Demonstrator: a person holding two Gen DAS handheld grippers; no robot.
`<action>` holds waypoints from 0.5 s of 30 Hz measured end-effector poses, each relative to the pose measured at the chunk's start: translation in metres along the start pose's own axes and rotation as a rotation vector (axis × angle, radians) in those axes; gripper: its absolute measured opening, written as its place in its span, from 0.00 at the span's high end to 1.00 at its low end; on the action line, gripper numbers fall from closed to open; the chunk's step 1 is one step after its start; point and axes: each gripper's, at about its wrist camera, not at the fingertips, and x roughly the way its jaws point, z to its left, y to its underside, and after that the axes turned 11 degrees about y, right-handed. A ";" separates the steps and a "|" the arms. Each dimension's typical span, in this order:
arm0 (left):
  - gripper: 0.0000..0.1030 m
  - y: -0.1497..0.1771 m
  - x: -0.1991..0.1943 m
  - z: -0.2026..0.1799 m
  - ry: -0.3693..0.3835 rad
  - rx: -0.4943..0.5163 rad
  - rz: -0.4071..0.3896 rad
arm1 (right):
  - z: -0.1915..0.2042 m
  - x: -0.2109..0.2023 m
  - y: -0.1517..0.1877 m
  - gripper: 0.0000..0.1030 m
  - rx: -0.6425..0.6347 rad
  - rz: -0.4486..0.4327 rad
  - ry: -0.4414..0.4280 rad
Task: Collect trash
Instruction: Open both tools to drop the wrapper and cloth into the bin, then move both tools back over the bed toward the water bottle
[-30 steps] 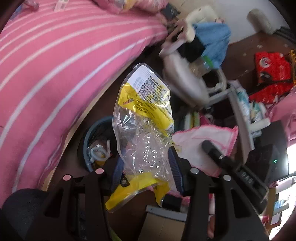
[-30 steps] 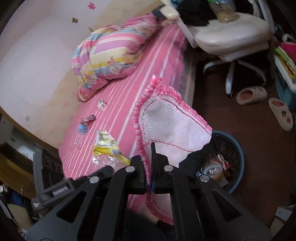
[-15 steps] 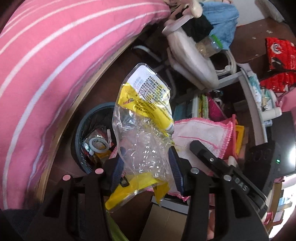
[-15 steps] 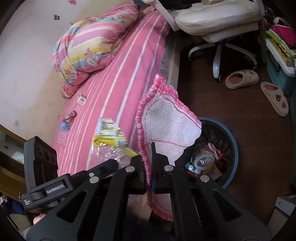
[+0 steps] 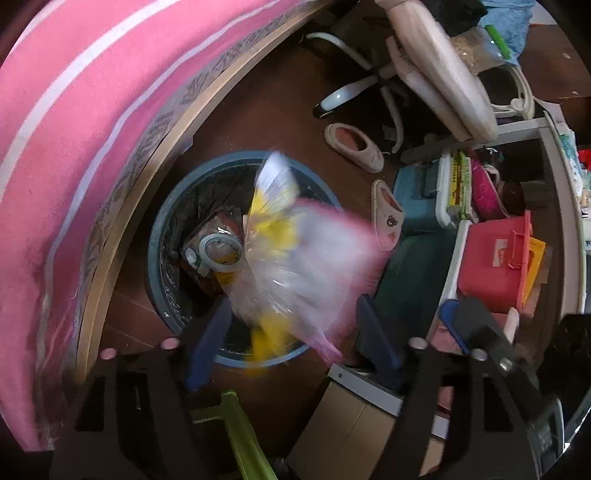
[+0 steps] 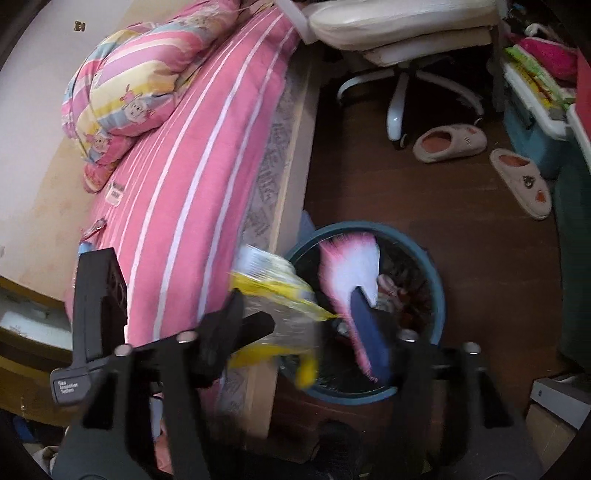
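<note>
A blue round trash bin [image 5: 162, 236] with a black liner stands on the floor beside the bed and holds a tape roll [image 5: 221, 250] and other scraps. My left gripper [image 5: 291, 332] is open just above the bin's near rim. A clear and yellow plastic wrapper [image 5: 273, 229] blurs between and above its fingers, loose over the bin. A pink-edged white mesh bag [image 5: 332, 258] blurs beside it. In the right wrist view my right gripper [image 6: 306, 332] is open over the bin [image 6: 436, 295], with the mesh bag [image 6: 354, 262] and the wrapper [image 6: 280, 288] blurred there.
A pink striped bed [image 6: 192, 177] runs along the bin's left, with small bits near its far edge [image 6: 114, 192]. A white office chair [image 6: 399, 33], two slippers [image 6: 448, 142], storage boxes [image 5: 495, 266] and a cardboard box [image 5: 343, 432] crowd the floor.
Both grippers have swung from the bed to over the bin and opened. The wrapper and the mesh bag, held before, are now loose and blurred in motion above the bin.
</note>
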 end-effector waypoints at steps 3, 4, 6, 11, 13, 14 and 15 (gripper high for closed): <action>0.24 0.001 -0.001 0.002 0.003 -0.008 0.002 | -0.002 -0.003 0.002 0.34 -0.004 0.000 0.012; 0.23 0.002 -0.002 0.002 0.010 -0.011 -0.001 | -0.002 -0.005 0.002 0.34 -0.003 -0.002 0.014; 0.21 0.004 -0.009 0.003 0.035 -0.021 -0.017 | -0.001 -0.009 0.002 0.33 -0.001 -0.005 0.010; 0.20 0.012 -0.044 0.001 0.132 -0.046 -0.118 | 0.012 -0.026 0.001 0.29 -0.005 -0.026 -0.033; 0.18 0.016 -0.064 -0.003 0.186 -0.046 -0.181 | 0.023 -0.036 -0.001 0.28 -0.012 -0.034 -0.070; 0.17 0.020 -0.078 -0.003 0.218 -0.046 -0.223 | 0.029 -0.041 -0.002 0.28 -0.016 -0.038 -0.088; 0.16 0.022 -0.091 -0.003 0.247 -0.045 -0.263 | 0.036 -0.046 -0.003 0.27 -0.024 -0.042 -0.109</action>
